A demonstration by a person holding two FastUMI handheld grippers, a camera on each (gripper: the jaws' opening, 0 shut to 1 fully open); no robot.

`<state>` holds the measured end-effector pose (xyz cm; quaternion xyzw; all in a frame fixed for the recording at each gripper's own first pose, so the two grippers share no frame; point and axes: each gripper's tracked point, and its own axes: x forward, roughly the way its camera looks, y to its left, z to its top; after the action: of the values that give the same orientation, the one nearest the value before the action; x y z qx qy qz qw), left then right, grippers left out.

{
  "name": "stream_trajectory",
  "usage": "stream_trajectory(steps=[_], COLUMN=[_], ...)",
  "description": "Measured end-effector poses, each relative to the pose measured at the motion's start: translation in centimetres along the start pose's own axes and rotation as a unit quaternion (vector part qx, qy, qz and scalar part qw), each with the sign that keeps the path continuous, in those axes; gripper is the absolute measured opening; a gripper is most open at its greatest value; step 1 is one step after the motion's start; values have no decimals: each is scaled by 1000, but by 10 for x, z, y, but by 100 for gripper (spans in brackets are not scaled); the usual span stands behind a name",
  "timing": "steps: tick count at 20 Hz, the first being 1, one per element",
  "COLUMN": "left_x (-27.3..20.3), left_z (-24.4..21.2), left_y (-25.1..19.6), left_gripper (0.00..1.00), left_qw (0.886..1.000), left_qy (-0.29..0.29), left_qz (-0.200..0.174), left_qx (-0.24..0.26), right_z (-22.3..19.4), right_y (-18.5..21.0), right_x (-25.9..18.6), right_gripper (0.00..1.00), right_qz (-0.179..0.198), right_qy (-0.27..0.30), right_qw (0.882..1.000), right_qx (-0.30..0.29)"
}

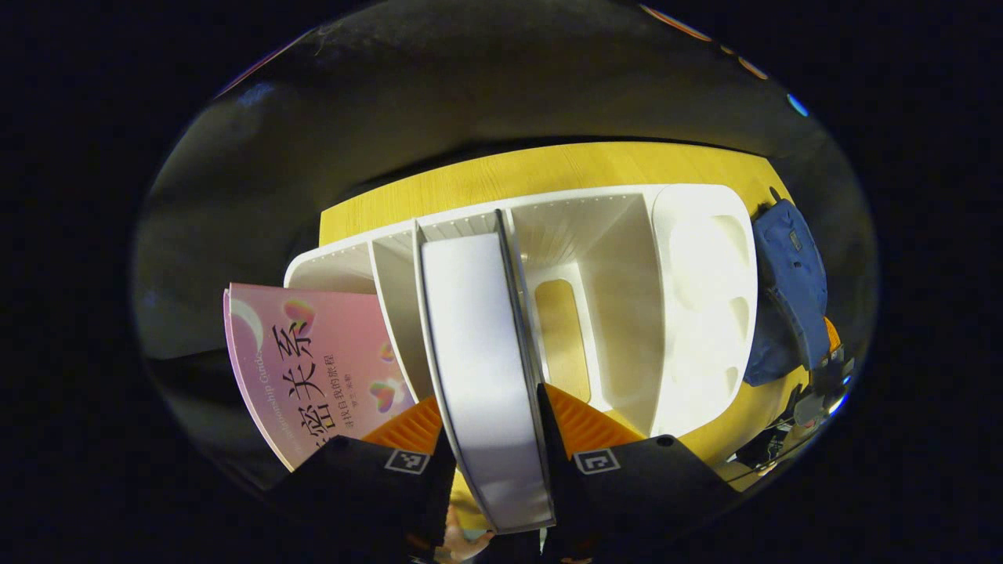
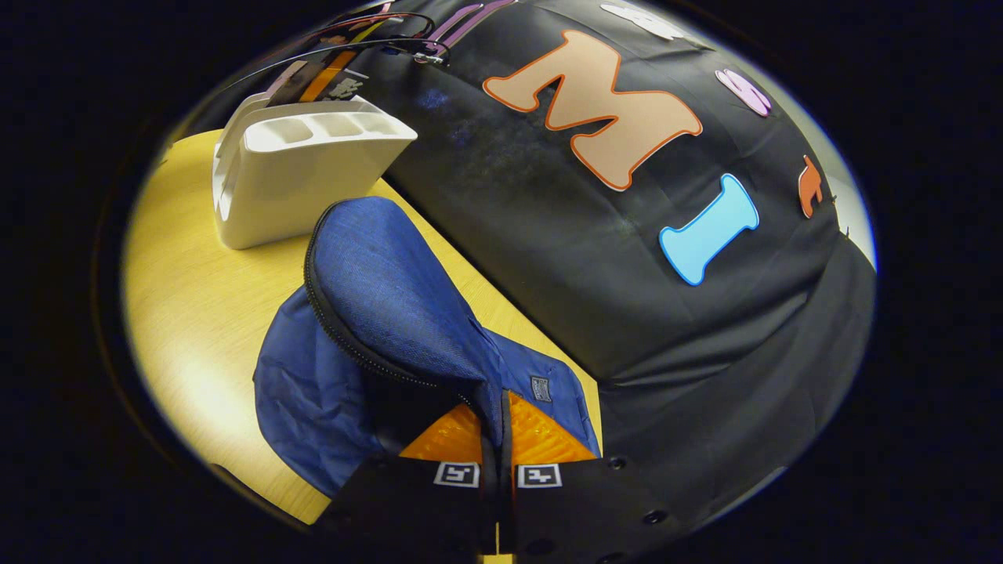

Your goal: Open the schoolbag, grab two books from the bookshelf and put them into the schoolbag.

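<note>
We have the left gripper point(image 1: 495, 450) clamped on a thick white-paged book point(image 1: 479, 368), both fingers pressing its covers, the book standing in a slot of the white plastic bookshelf point(image 1: 627, 313) at the far edge of the yellow wooden tabletop point(image 1: 548, 168). To lift it cleanly, we judge we should draw it straight along the slot, keeping it clear of the dividers and of the pink paperback book point(image 1: 313, 368) leaning at the shelf's end. This gripper looks down into the shelf from above. Our right gripper point(image 2: 498, 450) is pinched narrow on the flap of the blue fabric schoolbag point(image 2: 376, 329), holding its zipped mouth up and open near the tabletop's far edge, beside the shelf.
</note>
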<state>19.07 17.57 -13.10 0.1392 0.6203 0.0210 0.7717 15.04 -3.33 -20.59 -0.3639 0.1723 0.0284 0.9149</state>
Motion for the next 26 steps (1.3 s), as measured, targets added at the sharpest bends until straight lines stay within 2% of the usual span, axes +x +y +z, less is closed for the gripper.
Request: stream_trajectory(steps=[2,3,10,13,17,18,19,20,23,24,26], left_x=[-1,0,-5,-17,-40,-47,-55,-62,-86,-94,-109], left_z=[-5,-6,-18,-17,-20,-22,-23,-24,-24,-22,-18], left_y=[4,6,5,5,4,4,4,2,-2,-3,-8], left_gripper=[39,38,36,36,38,36,35,36,38,33,35], left_qw=[1000,1000,998,998,997,997,997,997,995,994,993], left_qy=[16,15,27,26,17,14,9,3,-15,-23,-40], left_qz=[6,6,24,35,51,56,59,63,69,70,70], left_qx=[-4,-4,-49,-50,-50,-50,-50,-55,-72,-76,-85], right_z=[1,1,0,1,1,1,2,2,1,0,1], right_y=[1,1,1,2,0,0,1,1,1,0,-2], right_x=[1,2,5,3,2,2,2,2,1,1,1], right_gripper=[1,1,4,4,4,4,7,4,4,7,3], right_qz=[1,1,1,2,7,8,9,11,17,19,20], right_qy=[0,0,2,0,-3,-5,-7,-9,-13,-15,-19], right_qw=[1000,1000,1000,1000,1000,1000,1000,1000,1000,999,999], right_qx=[-2,-3,-1,0,8,9,11,12,20,24,31])
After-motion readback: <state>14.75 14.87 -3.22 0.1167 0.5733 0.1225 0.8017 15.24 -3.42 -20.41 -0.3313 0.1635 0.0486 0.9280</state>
